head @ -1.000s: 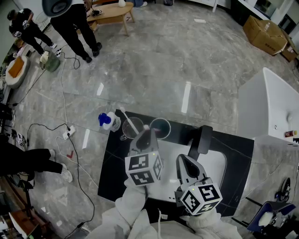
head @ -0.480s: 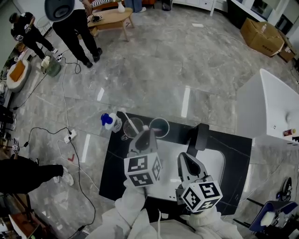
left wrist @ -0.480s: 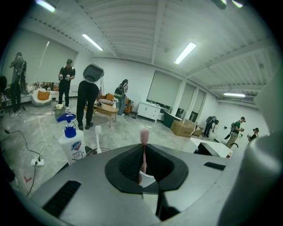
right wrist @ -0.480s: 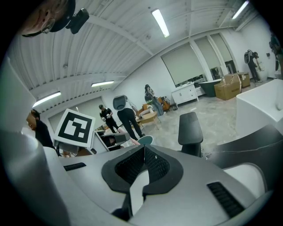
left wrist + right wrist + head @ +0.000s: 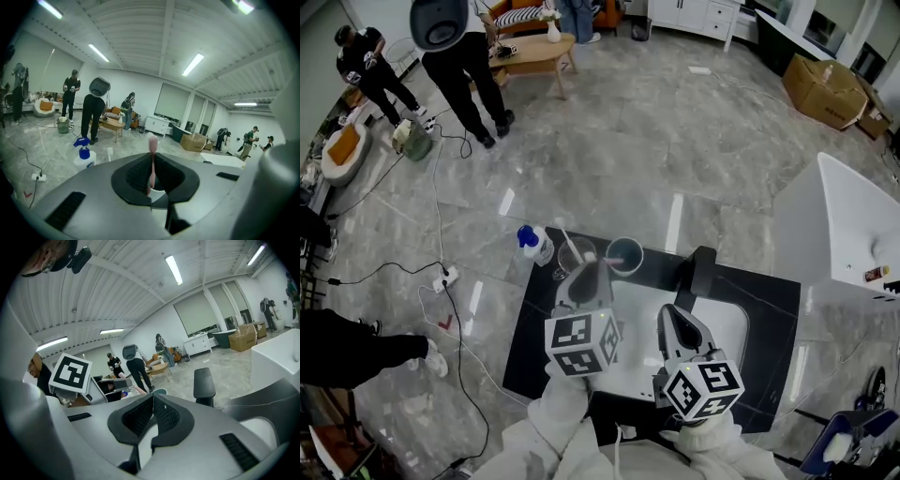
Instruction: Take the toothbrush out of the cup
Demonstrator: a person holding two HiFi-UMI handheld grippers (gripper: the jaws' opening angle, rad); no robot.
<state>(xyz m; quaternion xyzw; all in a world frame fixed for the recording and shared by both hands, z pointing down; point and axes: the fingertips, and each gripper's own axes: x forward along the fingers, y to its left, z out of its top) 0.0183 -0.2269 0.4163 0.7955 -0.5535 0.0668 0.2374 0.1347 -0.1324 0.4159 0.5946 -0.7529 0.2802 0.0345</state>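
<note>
Left claw (image 5: 151,161) round pink toothbrush (image 5: 153,142); white toothbrush (image 5: 567,242) in glass (image 5: 580,257).

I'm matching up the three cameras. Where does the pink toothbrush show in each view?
Left gripper view: centre, the toothbrush upright, gripped by the left tool.
Right gripper view: left of centre, a pink sliver just left of the cup.
Head view: at the left tool's tip beside the cup, mostly covered.
Shared landmark: the person in black standing by the wooden table.
</note>
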